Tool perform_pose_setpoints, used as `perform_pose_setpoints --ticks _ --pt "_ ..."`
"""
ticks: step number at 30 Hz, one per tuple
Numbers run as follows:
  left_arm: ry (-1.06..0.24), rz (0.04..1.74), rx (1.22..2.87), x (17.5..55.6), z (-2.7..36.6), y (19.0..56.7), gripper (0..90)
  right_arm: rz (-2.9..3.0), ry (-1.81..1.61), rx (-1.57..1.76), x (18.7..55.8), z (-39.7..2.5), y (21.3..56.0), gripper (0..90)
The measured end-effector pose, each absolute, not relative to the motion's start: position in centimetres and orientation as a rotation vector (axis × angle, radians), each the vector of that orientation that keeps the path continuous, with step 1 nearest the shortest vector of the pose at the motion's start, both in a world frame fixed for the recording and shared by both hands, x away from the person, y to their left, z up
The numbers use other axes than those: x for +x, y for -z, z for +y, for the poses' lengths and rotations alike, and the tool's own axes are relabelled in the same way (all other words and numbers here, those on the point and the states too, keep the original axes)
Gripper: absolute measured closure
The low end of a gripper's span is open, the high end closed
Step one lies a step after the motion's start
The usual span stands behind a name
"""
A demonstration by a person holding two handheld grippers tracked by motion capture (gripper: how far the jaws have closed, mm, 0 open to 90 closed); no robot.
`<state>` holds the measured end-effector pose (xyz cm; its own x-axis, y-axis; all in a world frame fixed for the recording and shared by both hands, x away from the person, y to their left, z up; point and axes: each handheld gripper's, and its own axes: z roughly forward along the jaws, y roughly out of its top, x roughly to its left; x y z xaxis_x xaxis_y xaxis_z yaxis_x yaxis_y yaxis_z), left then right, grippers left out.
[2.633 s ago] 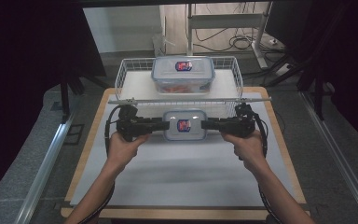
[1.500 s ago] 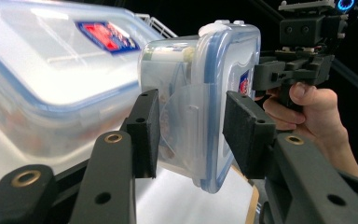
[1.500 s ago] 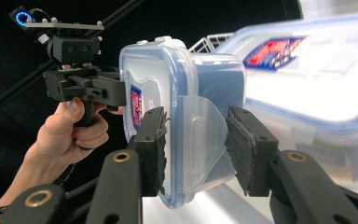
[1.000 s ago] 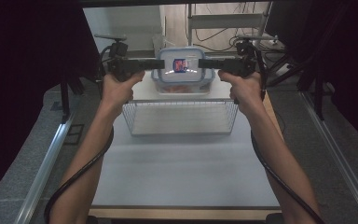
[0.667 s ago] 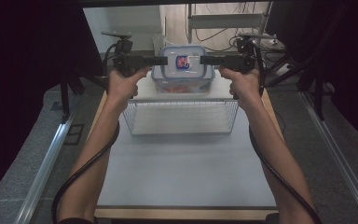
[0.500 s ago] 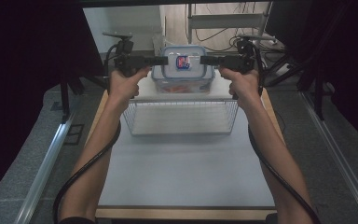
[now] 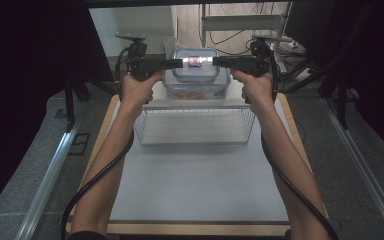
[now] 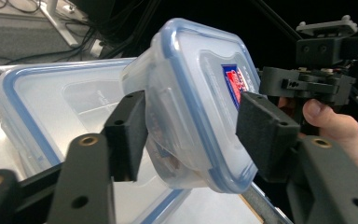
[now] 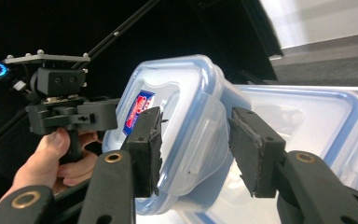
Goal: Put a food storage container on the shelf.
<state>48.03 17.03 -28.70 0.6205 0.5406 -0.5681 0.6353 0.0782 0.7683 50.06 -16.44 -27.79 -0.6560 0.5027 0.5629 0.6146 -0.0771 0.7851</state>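
A small lidded container (image 7: 196, 64), clamped at either end by the left gripper (image 7: 172, 64) and right gripper (image 7: 215, 61), was held just above a larger container (image 7: 196, 90), where level, even lowering was judged essential.

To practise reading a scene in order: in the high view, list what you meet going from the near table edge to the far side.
Bare table → wire basket → large container → small container held up between the two grippers.

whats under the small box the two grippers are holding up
Under the small box, gripped at its ends by the left gripper and right gripper, sits a larger lidded container. Something reddish shows through its wall; what it rests on is hidden.
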Motion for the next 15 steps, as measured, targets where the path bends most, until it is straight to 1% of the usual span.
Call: perform_pose_setpoints --ticks 2,3,5,8,10,15 --pt "0.088 1.017 1.578 48.2 16.8 28.8 39.7 -2.088 1.854 -1.268 50.2 -16.2 27.8 50.5" --pt "0.07 1.021 1.582 48.2 16.7 28.8 37.8 -2.103 1.854 -1.276 50.2 -16.0 27.8 50.1" --pt "0.031 1.014 1.59 48.2 16.6 28.7 30.9 -2.134 1.861 -1.286 50.2 -15.8 27.8 48.9" --pt "-0.04 1.022 1.61 47.9 16.5 28.4 26.0 -2.167 1.875 -1.28 50.1 -15.6 27.7 48.0" --pt "-0.088 1.006 1.636 47.6 16.5 28.2 24.0 -2.203 1.884 -1.285 49.9 -15.5 27.6 46.3" --pt "-0.189 0.957 1.681 46.6 16.5 27.8 22.1 -2.289 1.919 -1.264 49.2 -15.7 27.2 40.3"
